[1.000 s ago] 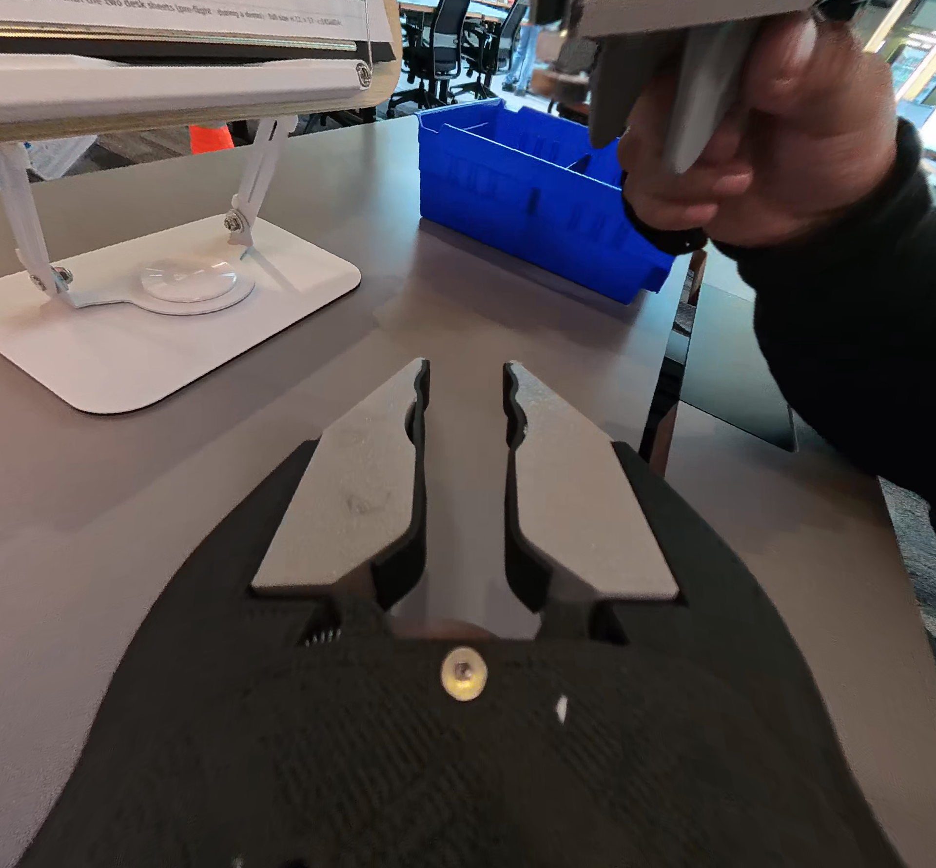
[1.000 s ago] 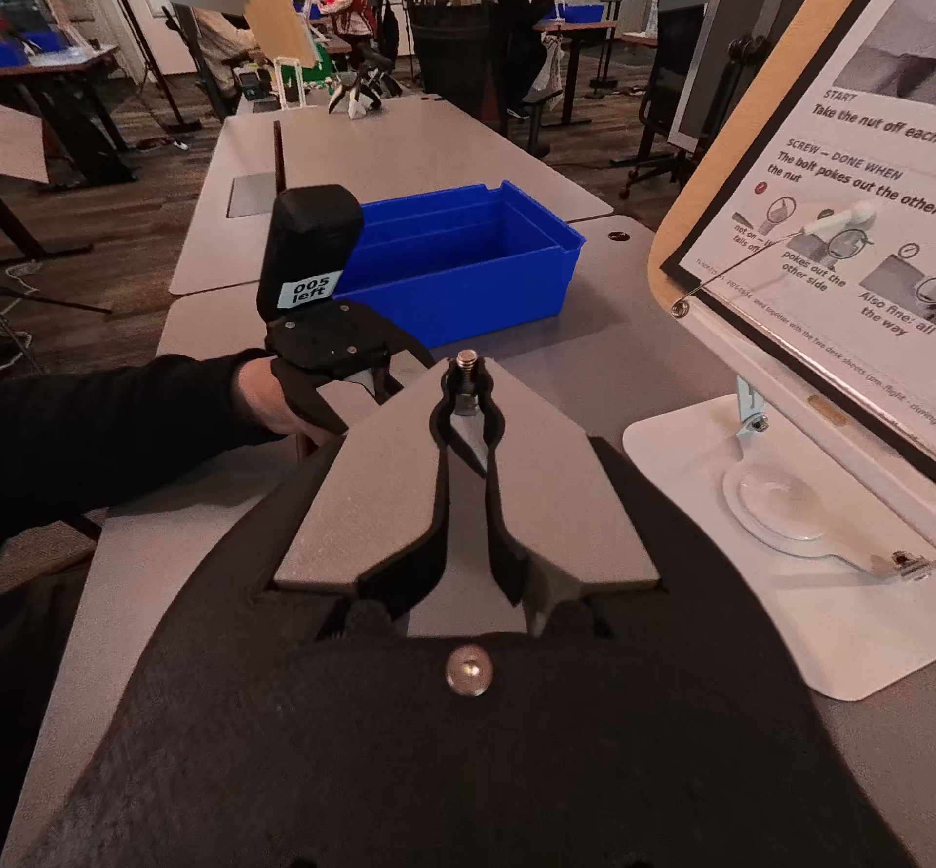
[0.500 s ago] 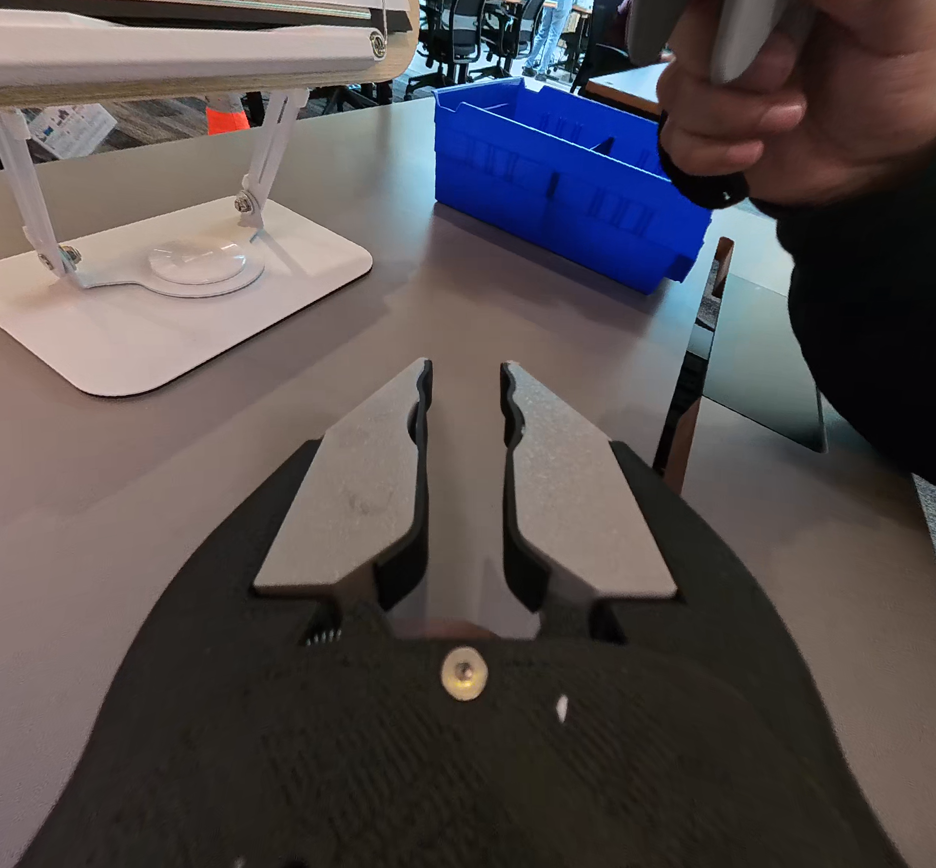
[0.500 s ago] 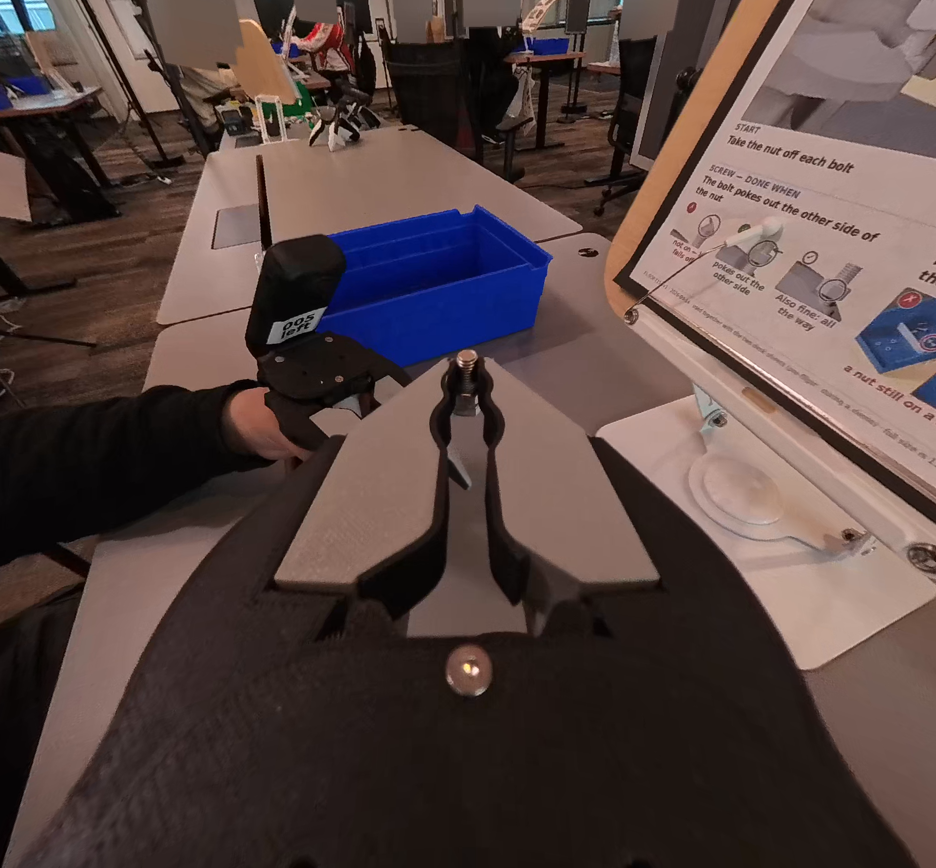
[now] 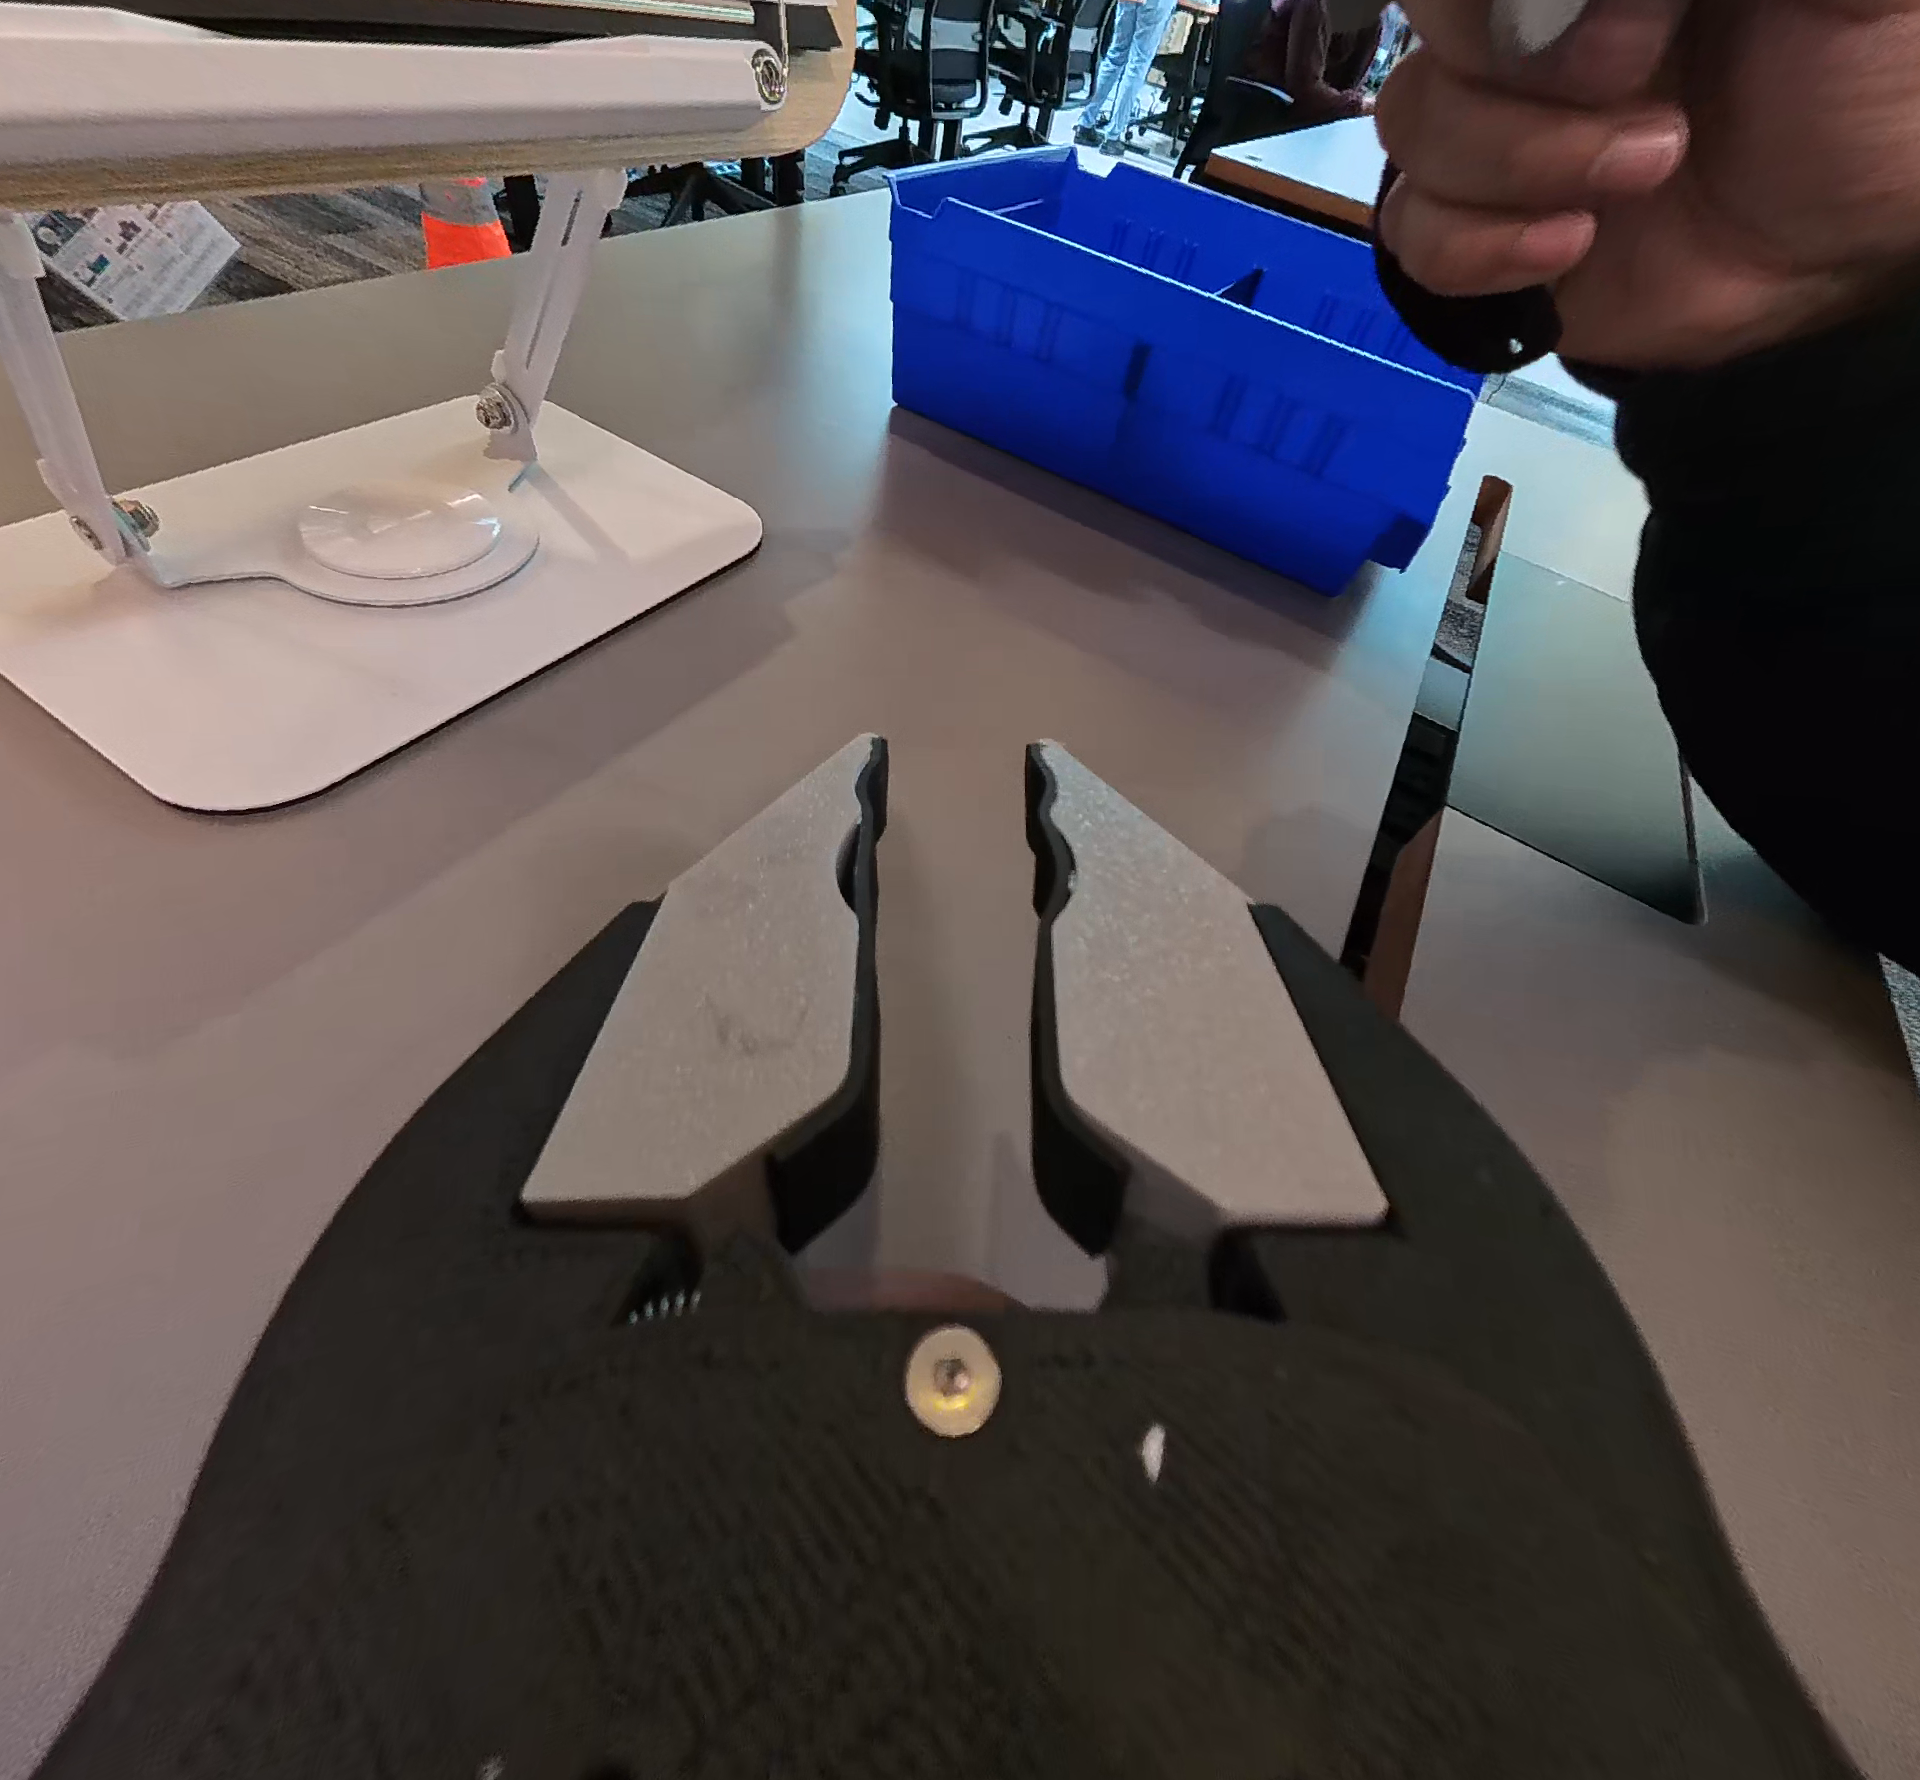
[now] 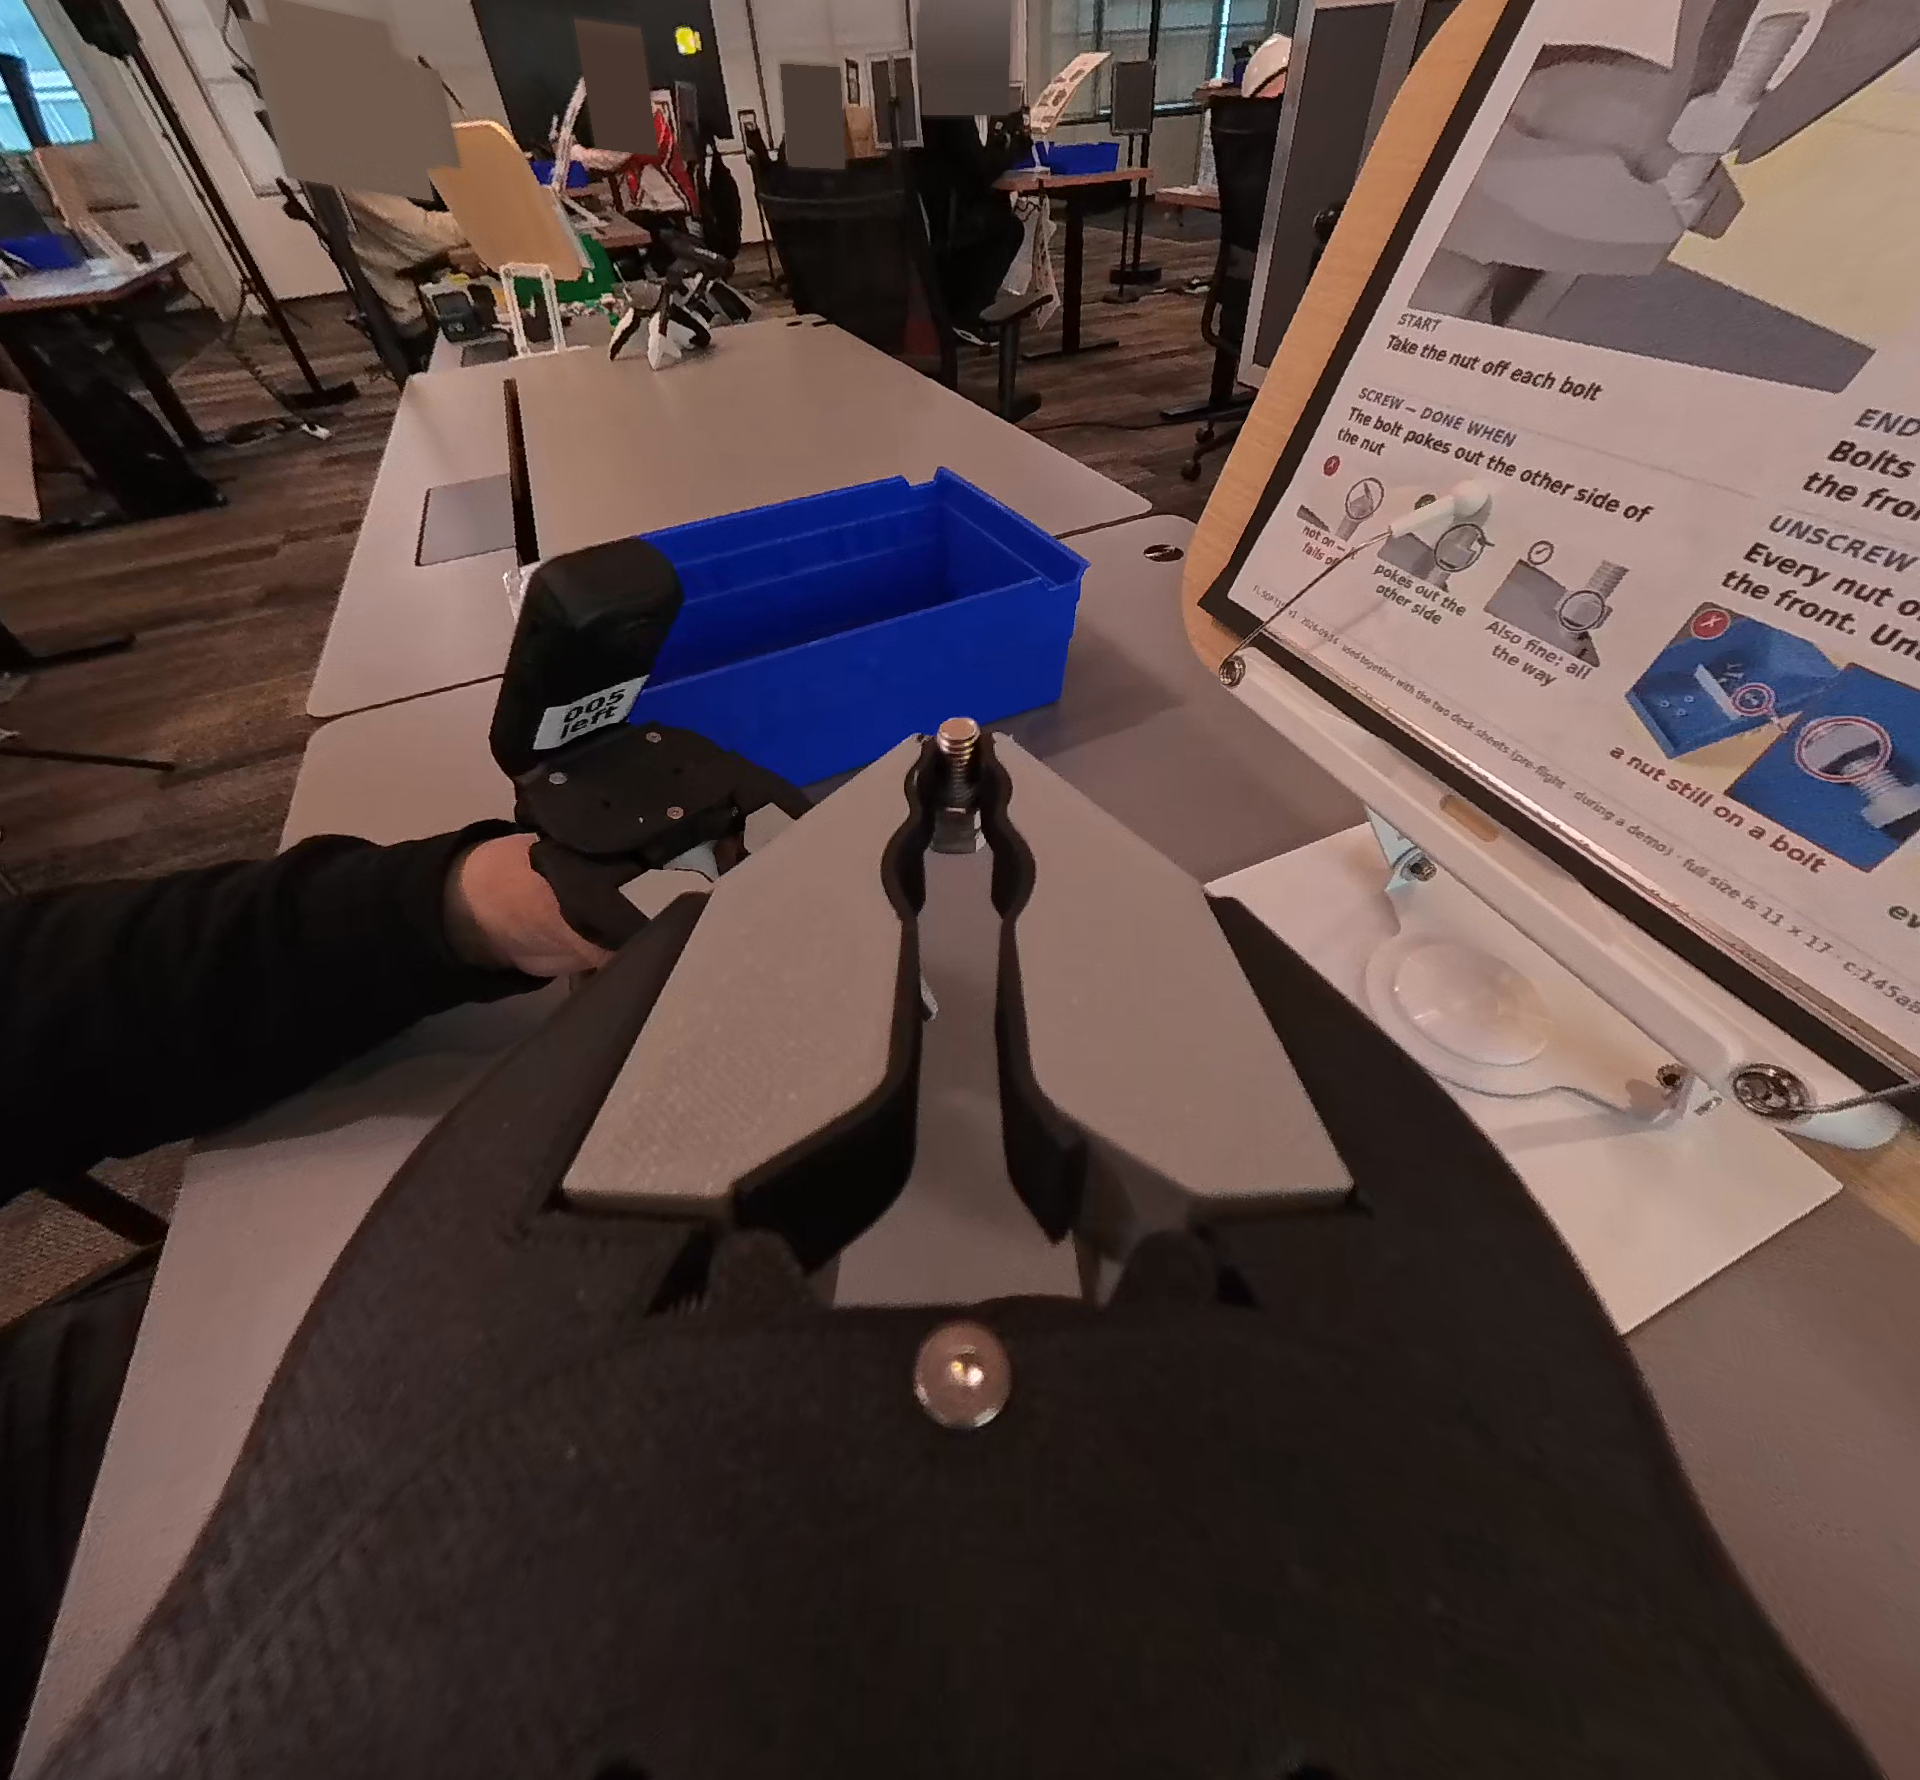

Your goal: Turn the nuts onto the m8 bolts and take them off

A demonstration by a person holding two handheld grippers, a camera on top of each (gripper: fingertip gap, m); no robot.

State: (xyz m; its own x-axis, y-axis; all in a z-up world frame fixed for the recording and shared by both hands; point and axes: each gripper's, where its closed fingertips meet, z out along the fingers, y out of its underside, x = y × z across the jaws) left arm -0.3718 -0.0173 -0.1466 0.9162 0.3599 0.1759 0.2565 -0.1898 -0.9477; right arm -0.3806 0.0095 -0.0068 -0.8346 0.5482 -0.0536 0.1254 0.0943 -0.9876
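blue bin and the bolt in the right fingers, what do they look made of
The blue bin looks like moulded plastic: even saturated colour, soft sheen, ribbed walls. The bolt, held in the right gripper, looks like bare or plated steel: silvery, shiny, with cut threads; the exact metal cannot be told.

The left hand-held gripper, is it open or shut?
Open. The left hand-held gripper shows bare table between its separated fingers, which hold nothing.

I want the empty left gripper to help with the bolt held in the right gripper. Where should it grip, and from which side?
Probably the bare threaded tip of the bolt, which pokes out past the right gripper; the shank below sits between its fingers. The left gripper is open and would come from in front, across the tip.
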